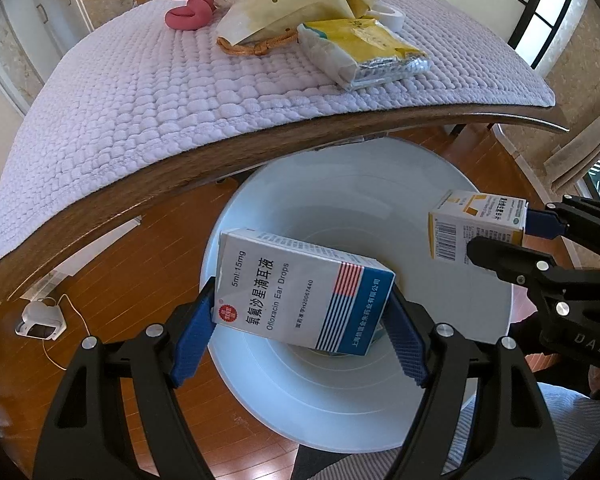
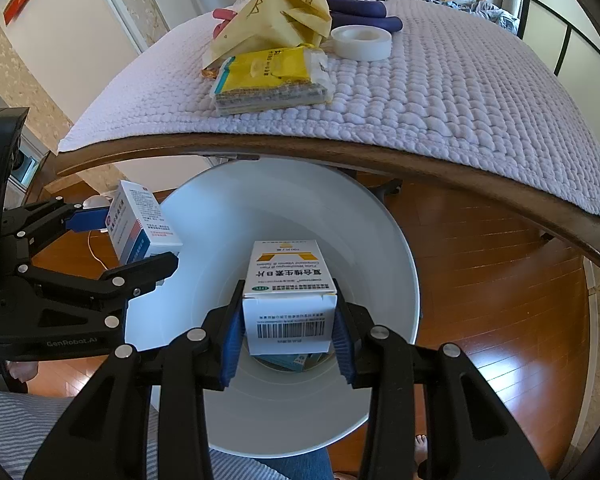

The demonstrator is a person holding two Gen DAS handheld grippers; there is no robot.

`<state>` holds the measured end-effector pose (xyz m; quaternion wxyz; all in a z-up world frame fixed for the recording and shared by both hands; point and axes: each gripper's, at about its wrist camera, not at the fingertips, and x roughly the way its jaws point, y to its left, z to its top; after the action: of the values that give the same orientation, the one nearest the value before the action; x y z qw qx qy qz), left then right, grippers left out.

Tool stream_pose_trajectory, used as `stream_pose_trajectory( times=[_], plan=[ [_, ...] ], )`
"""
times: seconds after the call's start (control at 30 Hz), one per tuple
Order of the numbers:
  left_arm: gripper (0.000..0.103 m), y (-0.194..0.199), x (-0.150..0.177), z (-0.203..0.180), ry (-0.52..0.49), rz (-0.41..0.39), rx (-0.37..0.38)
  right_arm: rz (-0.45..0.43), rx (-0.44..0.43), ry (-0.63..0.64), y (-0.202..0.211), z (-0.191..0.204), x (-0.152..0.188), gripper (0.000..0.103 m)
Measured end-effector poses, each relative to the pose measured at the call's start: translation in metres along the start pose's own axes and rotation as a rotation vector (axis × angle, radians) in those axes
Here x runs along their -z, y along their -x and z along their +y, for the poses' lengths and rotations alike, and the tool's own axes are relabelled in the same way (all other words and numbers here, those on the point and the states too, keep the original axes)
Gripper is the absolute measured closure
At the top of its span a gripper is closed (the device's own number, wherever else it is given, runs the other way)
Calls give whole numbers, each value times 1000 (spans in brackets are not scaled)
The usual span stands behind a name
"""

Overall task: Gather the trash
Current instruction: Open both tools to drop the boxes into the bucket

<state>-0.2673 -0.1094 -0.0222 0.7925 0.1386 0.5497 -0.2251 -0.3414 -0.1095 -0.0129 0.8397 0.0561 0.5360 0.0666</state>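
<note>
Over the white bin (image 1: pixel 380 392), ear-drops box (image 1: pixel 300 296) between left gripper (image 1: pixel 300 344) pads

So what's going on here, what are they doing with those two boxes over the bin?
A person is clearing trash with two handheld grippers. The left gripper holds a white, blue and red ear drops box; the right gripper clamps a white and yellow vitamin tablet box. Both hang over the round white bin on the wooden floor, not yet dropped. More wrappers remain on the table.
</note>
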Motion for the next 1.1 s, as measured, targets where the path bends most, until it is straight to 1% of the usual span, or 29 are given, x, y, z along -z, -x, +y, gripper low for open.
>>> stream_pose_trajectory(
  times=[0.9, 0.97, 1.0, 1.03, 1.07, 1.1],
  plan=[
    [25, -1, 0, 3, -2, 3, -1, 0, -3, 3, 0, -1, 0, 65],
    [24, 0, 1, 3, -3, -4, 5, 0, -3, 3, 1, -1, 0, 64],
    [22, 1, 0, 4, -4, -17, -2, -4, 1, 5, 2, -1, -1, 64],
    [16, 2, -1, 4, -3, -29, -23, -7, 11, 6, 4, 0, -1, 55],
    [16, 3, -2, 5, 3, -38, -39, -21, 32, 0, 6, 0, -1, 32],
    [16, 6, -2, 7, 15, -53, -17, -47, 37, -7, 11, 0, -2, 24]
  ],
)
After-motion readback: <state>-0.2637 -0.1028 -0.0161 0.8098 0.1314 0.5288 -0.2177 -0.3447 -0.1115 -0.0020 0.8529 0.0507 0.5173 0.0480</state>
